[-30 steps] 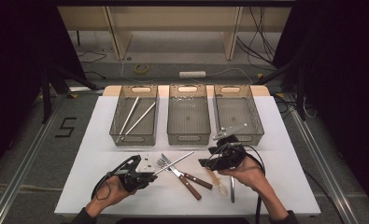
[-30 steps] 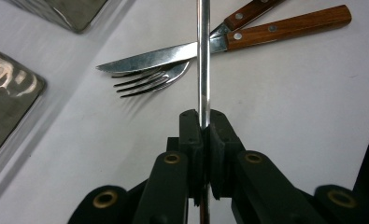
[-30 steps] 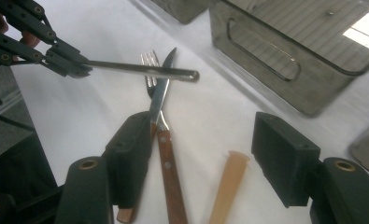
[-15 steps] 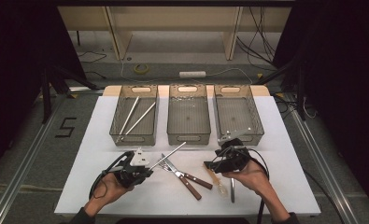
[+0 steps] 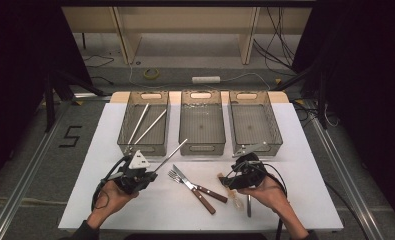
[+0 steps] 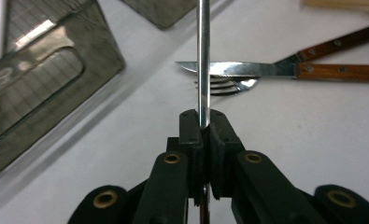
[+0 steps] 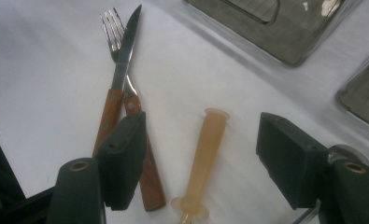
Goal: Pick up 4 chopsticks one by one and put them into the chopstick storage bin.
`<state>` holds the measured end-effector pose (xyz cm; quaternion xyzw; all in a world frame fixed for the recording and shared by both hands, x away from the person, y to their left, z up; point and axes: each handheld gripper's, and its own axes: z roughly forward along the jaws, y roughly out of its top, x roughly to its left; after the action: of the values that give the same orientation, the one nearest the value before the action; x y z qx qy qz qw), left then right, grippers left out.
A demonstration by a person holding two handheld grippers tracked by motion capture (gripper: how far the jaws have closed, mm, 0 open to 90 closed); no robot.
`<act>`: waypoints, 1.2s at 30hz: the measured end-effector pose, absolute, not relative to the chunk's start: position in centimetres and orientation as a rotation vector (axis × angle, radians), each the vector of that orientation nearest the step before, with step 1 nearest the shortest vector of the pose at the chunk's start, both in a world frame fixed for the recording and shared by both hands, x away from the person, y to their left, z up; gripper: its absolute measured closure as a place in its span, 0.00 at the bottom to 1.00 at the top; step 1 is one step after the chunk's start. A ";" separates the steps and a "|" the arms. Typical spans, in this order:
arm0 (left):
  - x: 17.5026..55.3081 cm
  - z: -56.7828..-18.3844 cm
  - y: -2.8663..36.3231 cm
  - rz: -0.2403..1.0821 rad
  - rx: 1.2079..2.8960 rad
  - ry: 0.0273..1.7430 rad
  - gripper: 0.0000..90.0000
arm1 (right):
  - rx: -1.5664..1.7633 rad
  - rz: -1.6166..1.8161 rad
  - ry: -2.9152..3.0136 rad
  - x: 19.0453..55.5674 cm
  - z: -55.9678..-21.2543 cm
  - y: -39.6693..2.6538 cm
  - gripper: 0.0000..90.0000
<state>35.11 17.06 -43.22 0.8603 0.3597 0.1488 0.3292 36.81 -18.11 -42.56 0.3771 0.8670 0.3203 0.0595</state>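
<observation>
The left gripper has its two black fingers pressed tight on a thin metal rod, which runs straight up out of the top edge of the view. Behind the rod, a knife and a fork, both with wooden handles, lie crossed on the white bench. A clear plastic bin sits at the upper left.

three clear bins, three metal rods (one lifted), one fork, one knife, one pale handle.
</observation>
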 end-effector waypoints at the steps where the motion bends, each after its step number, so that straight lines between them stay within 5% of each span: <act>1: 35.3 -43.1 17.2 0.391 2.237 0.951 0.95 | 1.142 0.970 2.626 36.8 -42.7 -18.1 0.39; 36: 47.1 -38.2 19.9 0.502 1.994 1.187 0.95 | 1.117 1.009 2.617 35.4 -43.3 -17.9 0.28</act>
<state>47.06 19.93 -38.17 0.7787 0.4635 0.1963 0.3745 35.39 -17.91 -43.30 0.3692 0.8652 0.3338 0.0614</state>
